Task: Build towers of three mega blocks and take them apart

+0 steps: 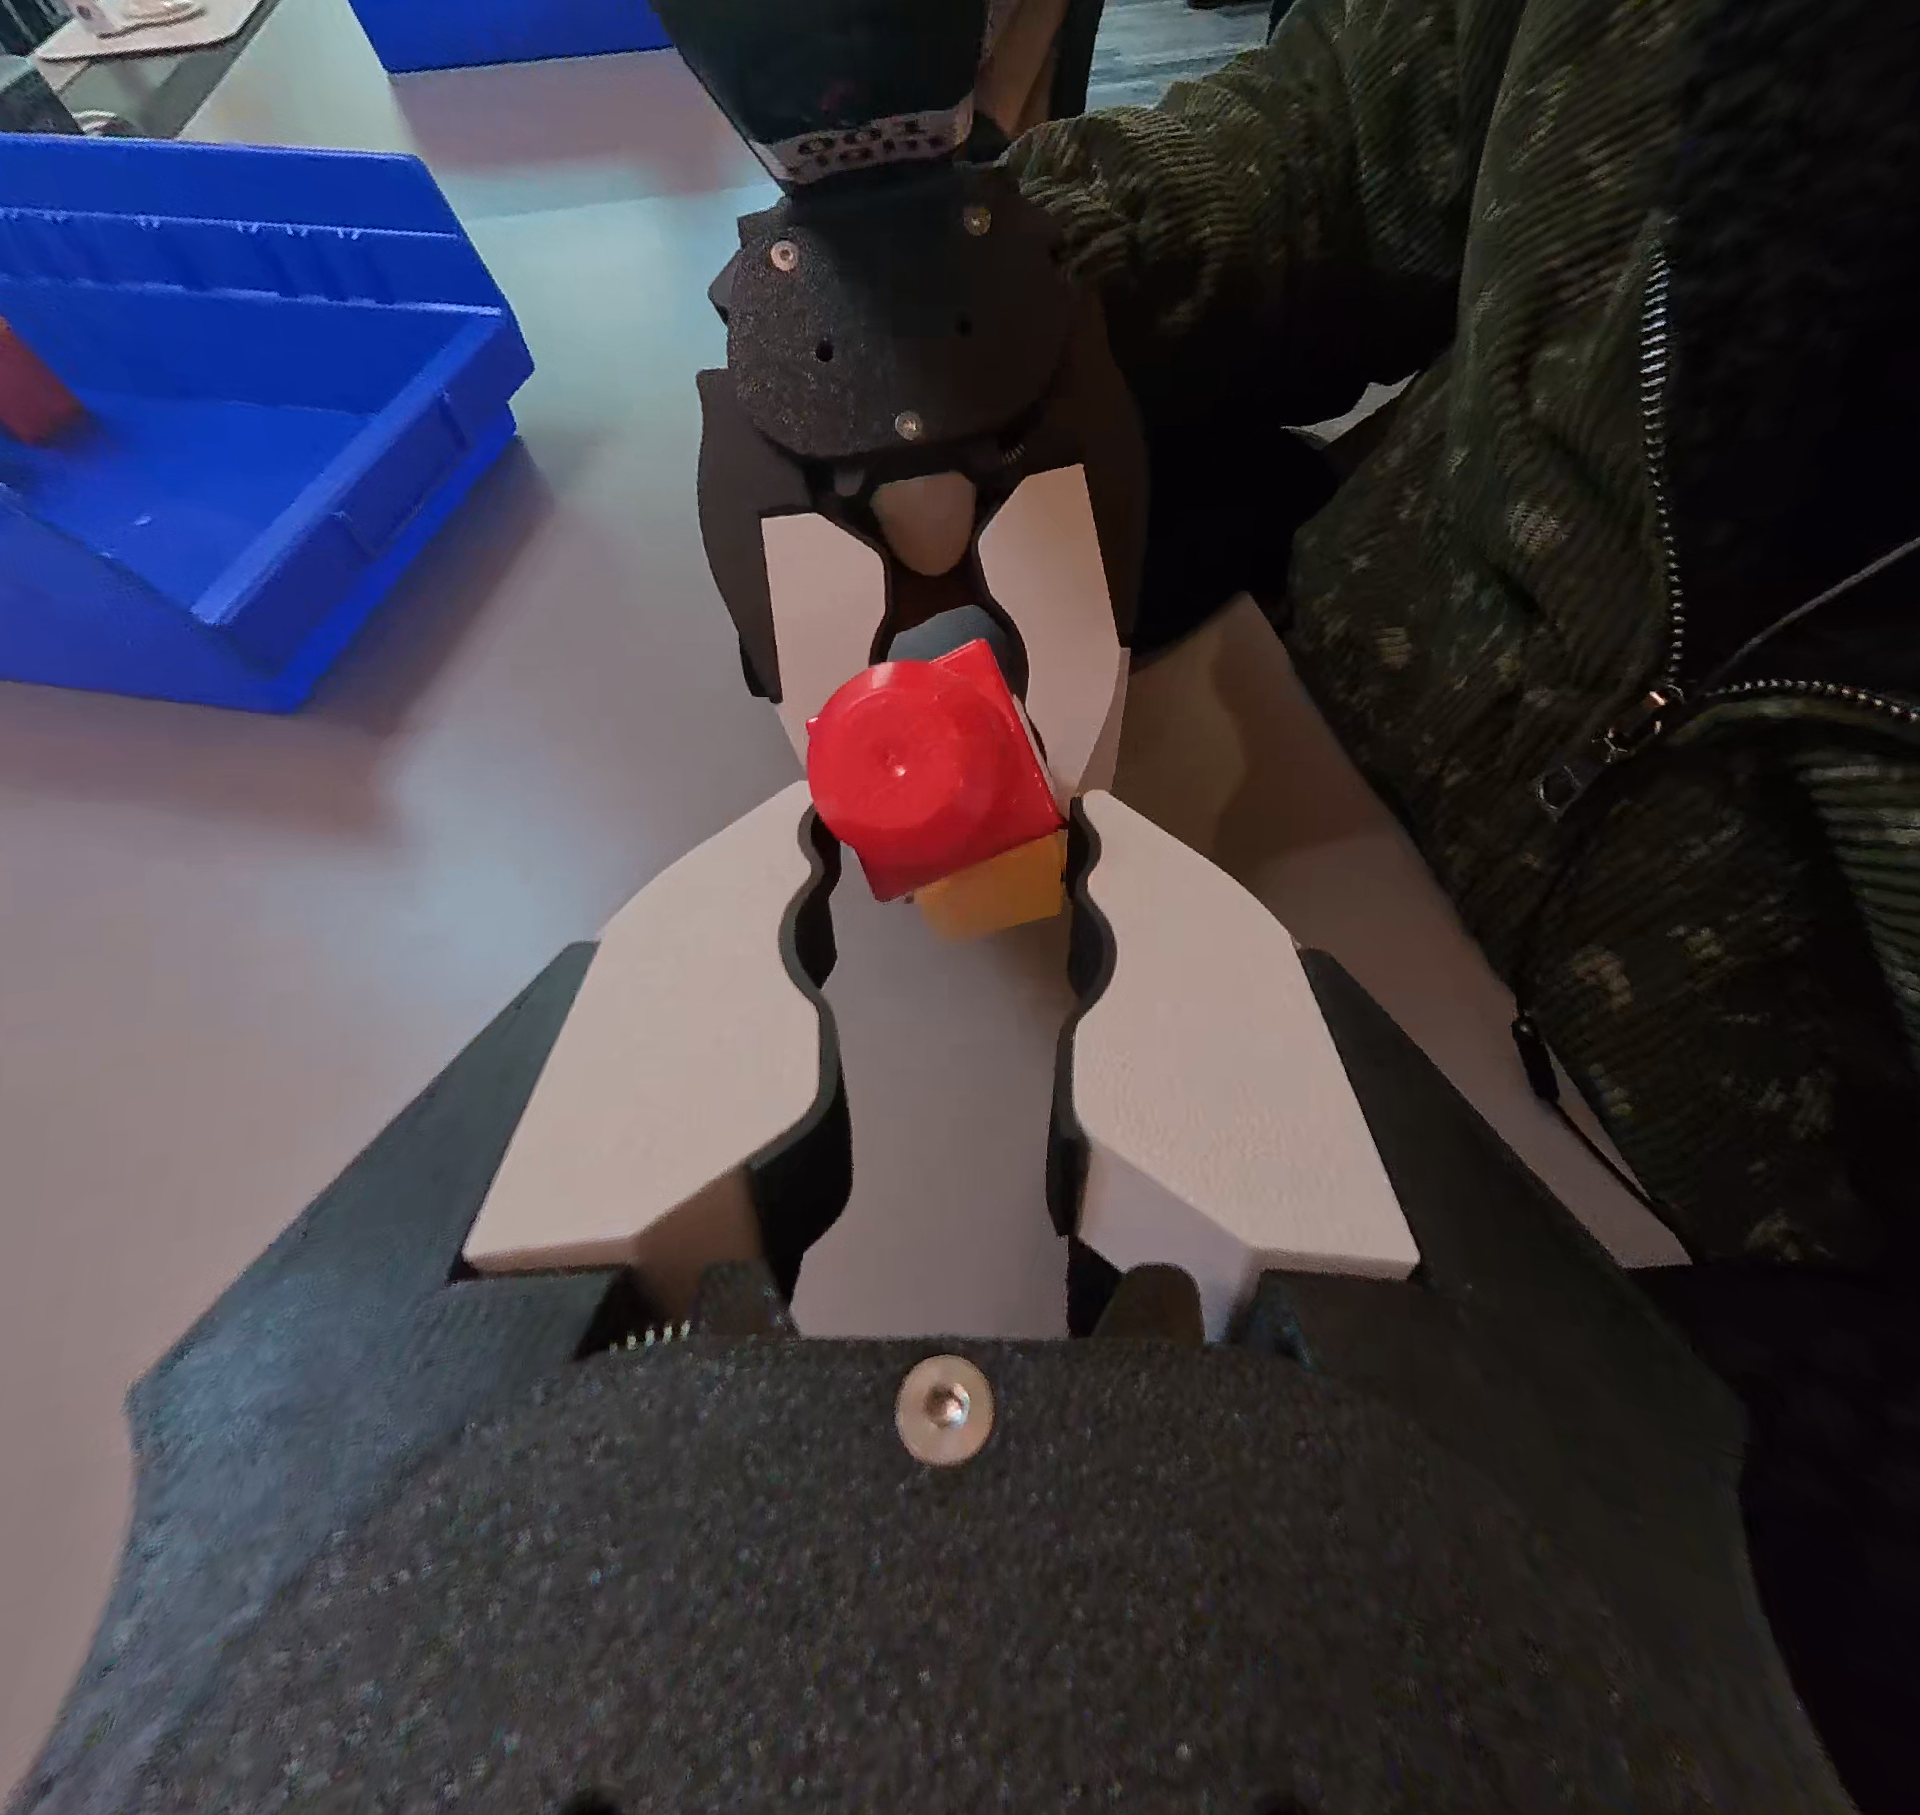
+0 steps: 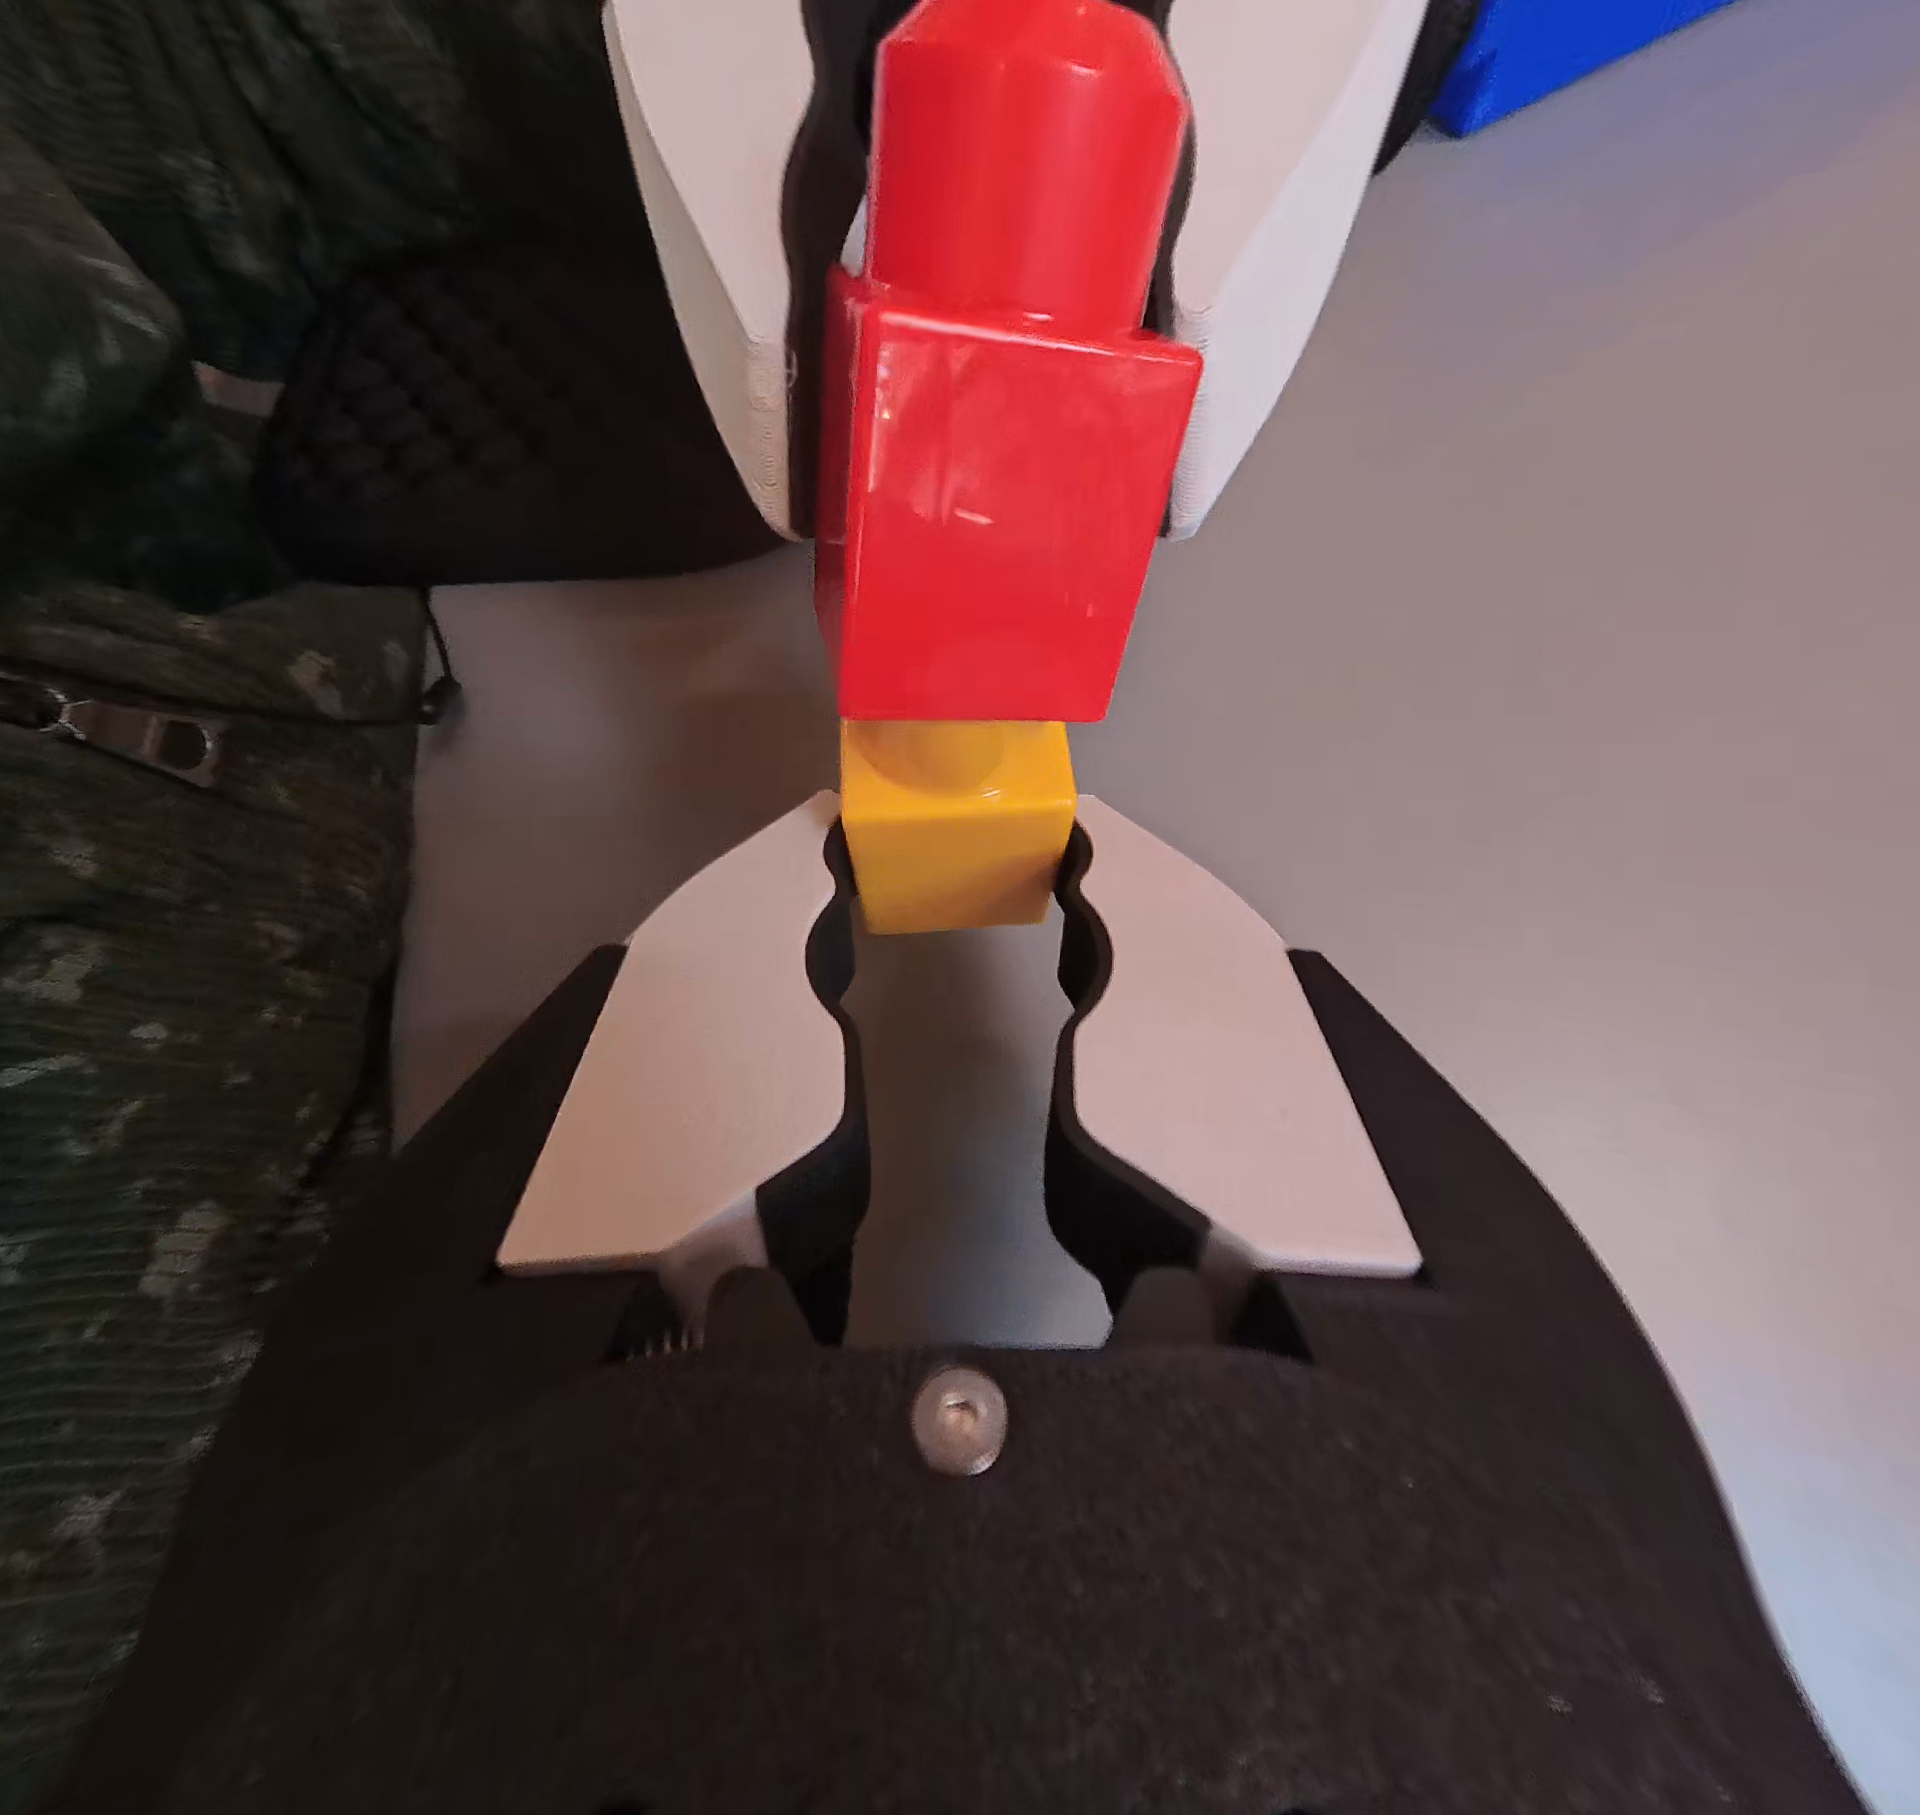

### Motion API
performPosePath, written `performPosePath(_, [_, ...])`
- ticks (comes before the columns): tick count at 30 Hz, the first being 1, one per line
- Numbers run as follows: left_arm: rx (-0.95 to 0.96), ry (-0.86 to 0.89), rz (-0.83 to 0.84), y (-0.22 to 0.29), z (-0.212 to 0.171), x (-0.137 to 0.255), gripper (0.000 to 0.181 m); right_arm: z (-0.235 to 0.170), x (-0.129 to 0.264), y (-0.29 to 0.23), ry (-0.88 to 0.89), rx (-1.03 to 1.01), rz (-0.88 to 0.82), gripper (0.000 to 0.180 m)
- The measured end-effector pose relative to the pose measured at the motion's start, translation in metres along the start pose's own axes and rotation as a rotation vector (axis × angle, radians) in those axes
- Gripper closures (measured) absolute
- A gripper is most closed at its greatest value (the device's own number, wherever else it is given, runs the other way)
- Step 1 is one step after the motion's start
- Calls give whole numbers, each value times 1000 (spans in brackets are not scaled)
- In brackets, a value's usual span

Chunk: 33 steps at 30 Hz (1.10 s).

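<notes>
Red block (image 2: 997, 508) on yellow block (image 2: 951, 846), right tongs (image 2: 956, 861) clamping yellow, undersides hidden

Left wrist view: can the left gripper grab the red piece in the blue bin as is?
Probably not yet. The left gripper is shut on the red block, which is joined to the yellow block held by the right gripper. The open-topped blue bin and its red piece look unobstructed.

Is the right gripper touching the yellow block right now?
Touching. The right wrist view shows the right gripper with both fingertips pressed against the sides of the yellow block, no gap either side.
</notes>
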<state>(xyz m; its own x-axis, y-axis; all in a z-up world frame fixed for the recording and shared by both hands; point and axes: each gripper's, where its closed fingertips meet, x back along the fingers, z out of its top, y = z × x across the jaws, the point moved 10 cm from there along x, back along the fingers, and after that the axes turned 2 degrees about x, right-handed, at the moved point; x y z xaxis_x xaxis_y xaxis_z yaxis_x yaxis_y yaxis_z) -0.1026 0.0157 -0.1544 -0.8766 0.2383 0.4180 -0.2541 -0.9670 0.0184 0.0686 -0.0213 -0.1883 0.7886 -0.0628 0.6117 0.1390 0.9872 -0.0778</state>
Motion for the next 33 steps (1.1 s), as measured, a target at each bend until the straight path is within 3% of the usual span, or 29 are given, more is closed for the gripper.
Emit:
performPosePath(12, [11,-63,73,3,4,-11,133,-7,-7,1,-74,-10,-58,143])
performPosePath(15, [4,-93,119,2,4,-12,140,-7,-8,2,-85,-14,-78,143])
performPosePath(26, [-185,-291,51,15,5,-19,143,-7,-19,-10,-174,118,-110,143])
performPosePath(30, [-187,-237,76,14,6,-14,143,-5,-15,-9,-125,95,-123,144])
performPosePath(33, [-212,-93,135,12,11,-5,143,1,-4,-4,15,11,-97,144])
